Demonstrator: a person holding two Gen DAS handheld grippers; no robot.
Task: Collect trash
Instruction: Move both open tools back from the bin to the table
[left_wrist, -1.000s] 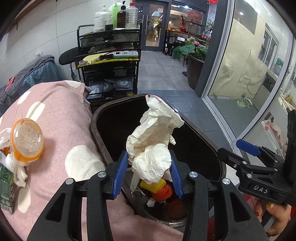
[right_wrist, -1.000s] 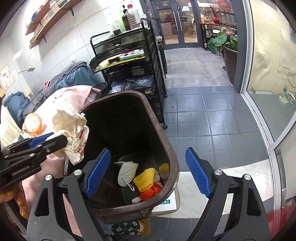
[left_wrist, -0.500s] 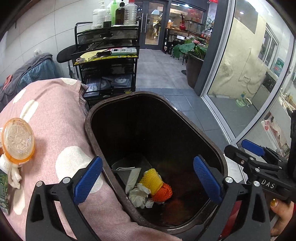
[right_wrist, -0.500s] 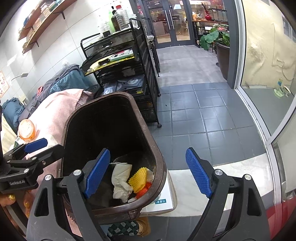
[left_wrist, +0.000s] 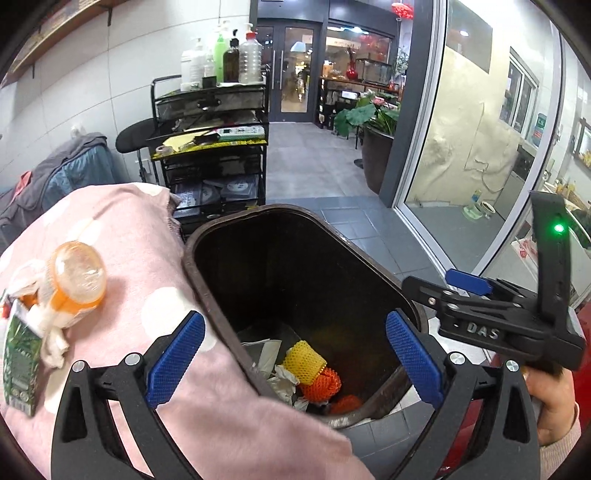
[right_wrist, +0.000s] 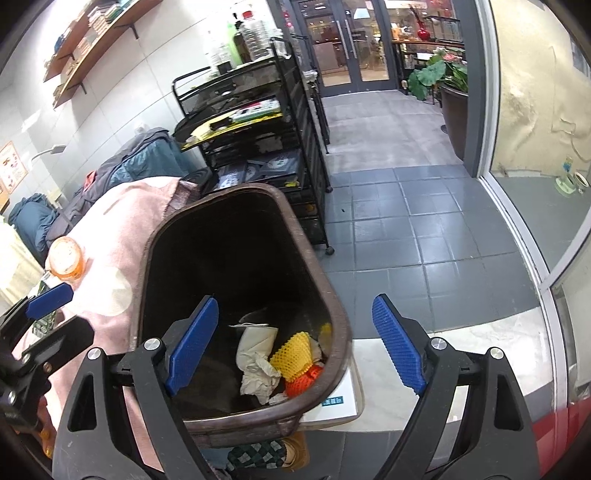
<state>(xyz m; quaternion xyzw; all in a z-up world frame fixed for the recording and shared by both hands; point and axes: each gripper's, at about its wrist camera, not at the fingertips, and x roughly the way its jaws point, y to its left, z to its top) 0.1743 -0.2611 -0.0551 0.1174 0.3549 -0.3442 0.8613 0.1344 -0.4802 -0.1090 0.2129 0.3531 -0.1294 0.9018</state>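
Note:
A dark brown trash bin (left_wrist: 376, 266) (right_wrist: 229, 199) stands beside a pink dotted blanket (left_wrist: 147, 280). Inside lie crumpled white paper (right_wrist: 258, 373), yellow foam net (left_wrist: 304, 360) (right_wrist: 291, 356) and orange net (left_wrist: 321, 386). My left gripper (left_wrist: 293, 363) is open and empty above the bin's near rim. My right gripper (right_wrist: 293, 345) is open and empty over the bin's right rim; it also shows in the left wrist view (left_wrist: 491, 314). On the blanket lie an orange-rimmed plastic cup (left_wrist: 75, 275) (right_wrist: 65, 258), white tissue (left_wrist: 48, 332) and a green carton (left_wrist: 20, 360).
A black wire cart (left_wrist: 218, 147) (right_wrist: 266, 136) with bottles and papers stands behind the bin. Grey tiled floor (right_wrist: 413, 221) lies to the right, bounded by a glass wall (left_wrist: 480, 147). A potted plant (left_wrist: 376, 147) stands farther back. A white board (right_wrist: 340, 402) lies under the bin's corner.
My left gripper opened and let go of the crumpled white paper, which fell into the bin. It has since drawn back slightly toward the blanket. The right gripper stayed open.

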